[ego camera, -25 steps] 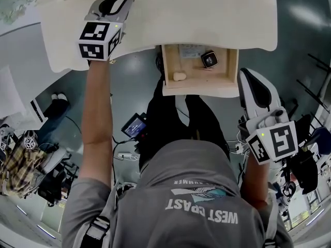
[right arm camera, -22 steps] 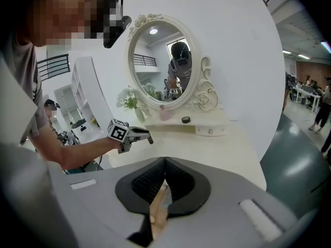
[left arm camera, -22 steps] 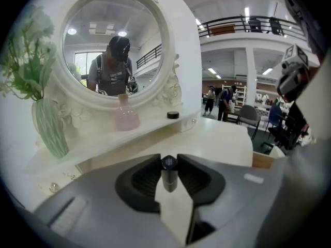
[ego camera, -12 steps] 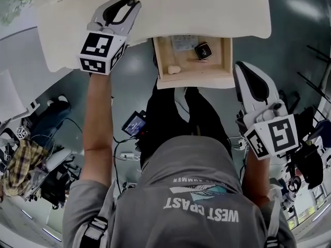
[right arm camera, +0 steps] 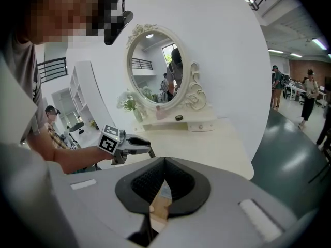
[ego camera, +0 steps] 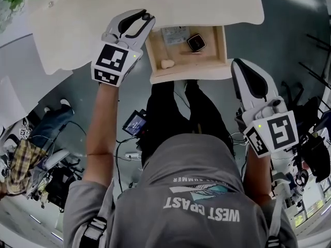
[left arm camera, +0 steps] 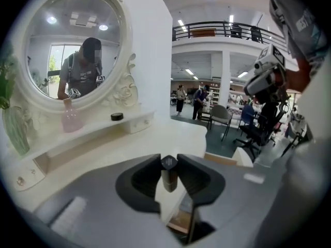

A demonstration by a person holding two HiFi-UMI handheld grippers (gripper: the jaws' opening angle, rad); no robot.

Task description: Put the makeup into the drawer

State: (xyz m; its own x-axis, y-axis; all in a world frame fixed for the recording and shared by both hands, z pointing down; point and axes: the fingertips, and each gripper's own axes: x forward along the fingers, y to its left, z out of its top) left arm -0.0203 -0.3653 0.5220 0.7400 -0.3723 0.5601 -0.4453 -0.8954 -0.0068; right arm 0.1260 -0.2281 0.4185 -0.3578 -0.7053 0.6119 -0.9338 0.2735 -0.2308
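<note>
My left claw (left arm camera: 169, 163) was clamped on one small dark makeup tube (left arm camera: 169, 174), which stood upright between the two pads, at the left edge of the one open drawer (ego camera: 189, 72). The drawer held three things: one pale card (ego camera: 176, 35), one dark square compact (ego camera: 196, 42) and one beige lump (ego camera: 167, 64). My right claw (right arm camera: 165, 161) was pressed together with nothing in it.

Drawer (ego camera: 189, 72), open below worktop's (ego camera: 155, 4) near edge: card (ego camera: 176, 35) back left, compact (ego camera: 196, 42) back right, lump (ego camera: 167, 64) front left. Left claw (ego camera: 145, 15) just left of drawer, tube (left arm camera: 169, 173) between its jaws. Right claw (ego camera: 241, 65) right of drawer, nearer. Mirror (left arm camera: 72, 45) behind shelf (left arm camera: 93, 133); bottle (left arm camera: 71, 119) and jar (left arm camera: 117, 116) on shelf.
</note>
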